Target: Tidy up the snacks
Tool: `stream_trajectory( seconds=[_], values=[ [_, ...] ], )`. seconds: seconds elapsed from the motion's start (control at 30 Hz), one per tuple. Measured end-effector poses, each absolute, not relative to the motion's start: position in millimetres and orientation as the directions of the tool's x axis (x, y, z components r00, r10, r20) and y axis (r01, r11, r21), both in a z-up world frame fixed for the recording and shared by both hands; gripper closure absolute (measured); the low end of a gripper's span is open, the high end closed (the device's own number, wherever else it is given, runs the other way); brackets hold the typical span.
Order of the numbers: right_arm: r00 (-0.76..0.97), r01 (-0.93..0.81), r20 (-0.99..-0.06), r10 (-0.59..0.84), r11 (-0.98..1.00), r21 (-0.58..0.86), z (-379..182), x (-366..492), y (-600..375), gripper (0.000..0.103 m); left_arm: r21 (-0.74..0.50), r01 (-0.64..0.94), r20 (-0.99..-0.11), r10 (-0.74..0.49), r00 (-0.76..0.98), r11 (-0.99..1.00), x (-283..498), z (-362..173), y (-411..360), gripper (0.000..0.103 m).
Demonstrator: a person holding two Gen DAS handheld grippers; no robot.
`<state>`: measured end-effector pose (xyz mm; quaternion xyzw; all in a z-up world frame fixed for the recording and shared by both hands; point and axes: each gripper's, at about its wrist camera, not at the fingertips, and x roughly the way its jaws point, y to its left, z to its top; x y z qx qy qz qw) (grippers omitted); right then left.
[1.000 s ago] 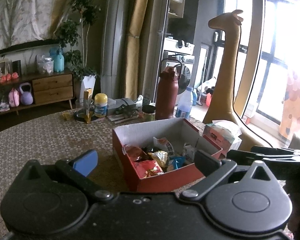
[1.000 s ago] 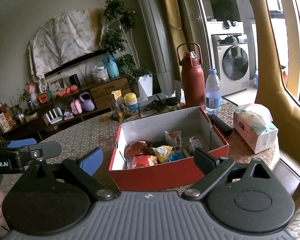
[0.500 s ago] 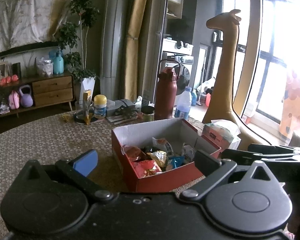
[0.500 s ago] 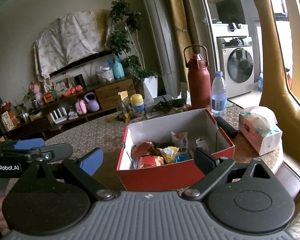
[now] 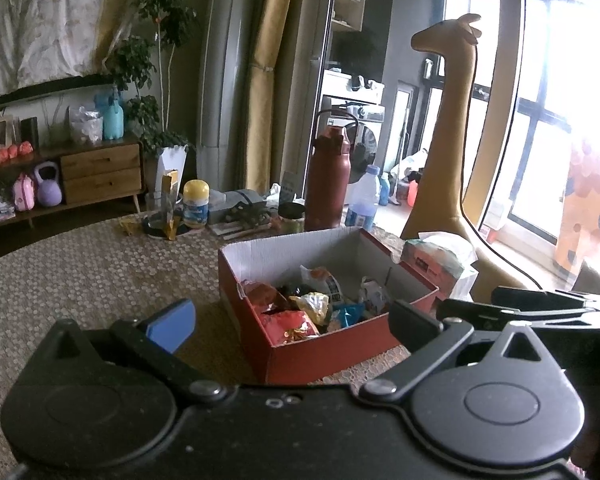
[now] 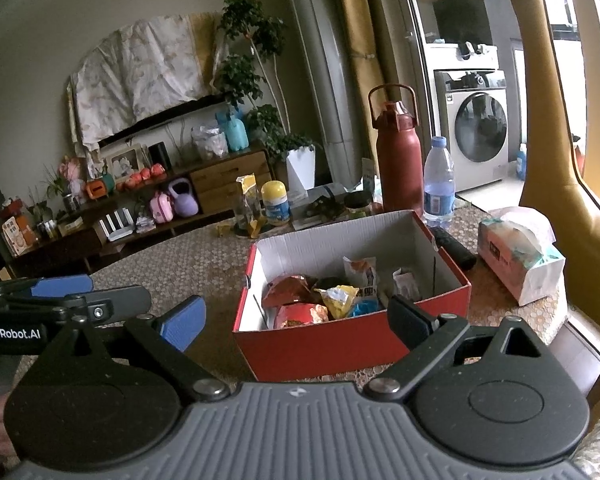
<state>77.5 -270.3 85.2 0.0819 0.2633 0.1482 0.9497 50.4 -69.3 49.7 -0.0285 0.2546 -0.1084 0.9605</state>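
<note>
A red cardboard box (image 5: 332,356) stands on the patterned table and holds several snack packets (image 5: 296,320): red, yellow, blue and white ones. It also shows in the right wrist view (image 6: 340,348) with the snack packets (image 6: 332,296) inside. My left gripper (image 5: 292,320) is open and empty, held back from the box's near side. My right gripper (image 6: 300,320) is open and empty, also in front of the box. Each gripper shows at the edge of the other's view.
A tissue pack (image 6: 520,256) lies right of the box. Behind the box stand a dark red flask (image 6: 398,164), a water bottle (image 6: 438,184), a black remote (image 6: 454,246), a yellow-lidded jar (image 6: 274,204) and small clutter. A giraffe figure (image 5: 444,140) stands beyond the table edge.
Both grippers have drawn back and up a little from the box, which now looks smaller. Both stay open and empty. The snacks have not moved.
</note>
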Motion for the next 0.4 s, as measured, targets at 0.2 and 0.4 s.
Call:
stream_trajectory(
  seconds=[0.2, 0.4],
  values=[
    [0.817, -0.239, -0.477, 0.325, 0.943, 0.232, 84.2, 76.8, -270.3, 0.005, -0.118, 0.193, -0.482, -0.226, 0.846, 0.974, 50.4, 49.0, -67.6, 0.000],
    [0.816, -0.238, -0.479, 0.324, 0.943, 0.232, 83.6, 77.6, -269.8, 0.005, -0.119, 0.194, -0.482, -0.227, 0.846, 0.974, 50.6, 48.8, -67.5, 0.000]
  ],
)
